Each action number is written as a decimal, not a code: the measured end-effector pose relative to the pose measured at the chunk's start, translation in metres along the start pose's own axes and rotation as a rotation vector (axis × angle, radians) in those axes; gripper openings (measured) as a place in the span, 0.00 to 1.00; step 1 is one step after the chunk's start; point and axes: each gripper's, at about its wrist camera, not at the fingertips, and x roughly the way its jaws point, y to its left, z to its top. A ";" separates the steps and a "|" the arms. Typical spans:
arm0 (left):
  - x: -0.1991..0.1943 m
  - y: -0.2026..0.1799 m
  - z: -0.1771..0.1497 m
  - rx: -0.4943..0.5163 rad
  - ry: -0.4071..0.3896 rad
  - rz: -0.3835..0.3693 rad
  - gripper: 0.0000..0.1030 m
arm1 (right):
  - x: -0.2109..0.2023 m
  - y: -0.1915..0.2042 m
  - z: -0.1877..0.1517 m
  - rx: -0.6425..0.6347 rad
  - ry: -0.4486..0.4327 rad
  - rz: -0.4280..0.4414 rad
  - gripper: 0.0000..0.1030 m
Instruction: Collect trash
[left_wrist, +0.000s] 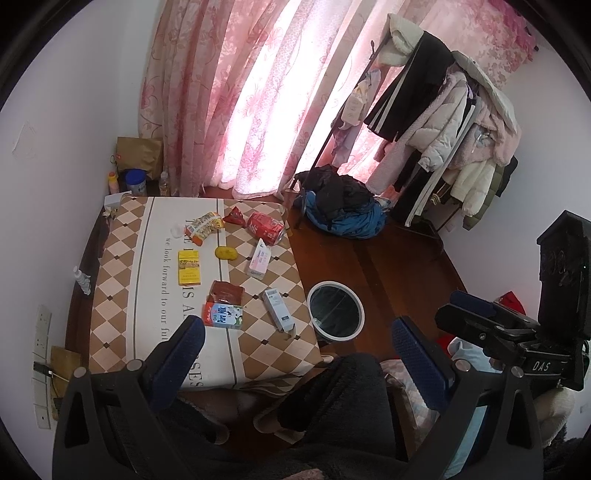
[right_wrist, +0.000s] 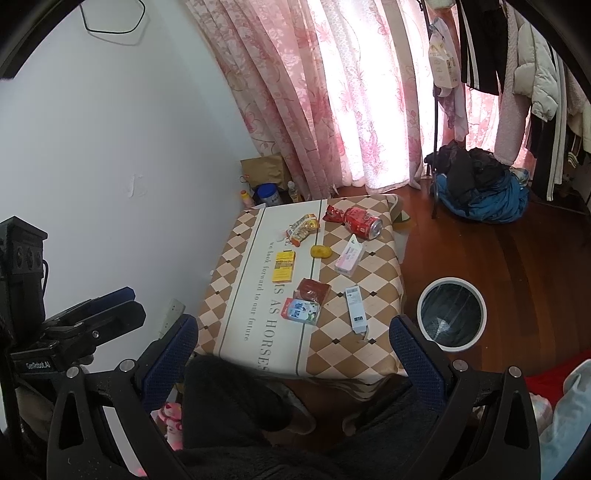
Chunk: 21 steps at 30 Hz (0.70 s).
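The left gripper (left_wrist: 295, 339) sits at the bottom of its frame with both blue-padded fingers (left_wrist: 177, 354) spread wide and nothing between them; the right gripper (right_wrist: 293, 341) is likewise released and empty, low in its own view. Both hang above the person's dark-clad lap, short of the near edge of the table (left_wrist: 122, 266).

The trash lies scattered over the checked tablecloth in mid-frame. Nearest the grippers are a small milk carton (left_wrist: 222, 316) touching a brown-red pouch (left_wrist: 226, 293), and a long white box (left_wrist: 277, 309) near the table's right edge. Further up lie a yellow box (left_wrist: 189, 267), a yellow lump (left_wrist: 226, 253), a pink-and-white carton (left_wrist: 259, 258), a red can (left_wrist: 266, 227) on its side, a red wrapper (left_wrist: 234, 216) and a striped snack bag (left_wrist: 205, 224). The white-rimmed bin (left_wrist: 335, 314) stands on the floor just right of the table.

All of it looks light. The cartons and boxes should be stiff enough to pinch across their narrow sides, though empty ones may crush. The can will likely roll and slip, so across its middle is safest. The wrappers are limp and thin, best taken at a raised fold.

Print on the packages is too small to read, whether any is full cannot be told, and the lump's material is unclear. The table's near edge is cut off by the lap.
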 end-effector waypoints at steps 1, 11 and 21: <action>0.000 -0.001 0.000 0.001 0.000 -0.001 1.00 | 0.000 0.000 0.000 0.000 0.000 0.001 1.00; -0.001 -0.001 0.000 -0.007 -0.001 -0.003 1.00 | 0.001 0.004 0.003 -0.008 0.000 0.007 1.00; -0.001 -0.001 0.001 -0.007 0.000 -0.002 1.00 | 0.002 0.007 0.002 -0.011 0.001 0.010 1.00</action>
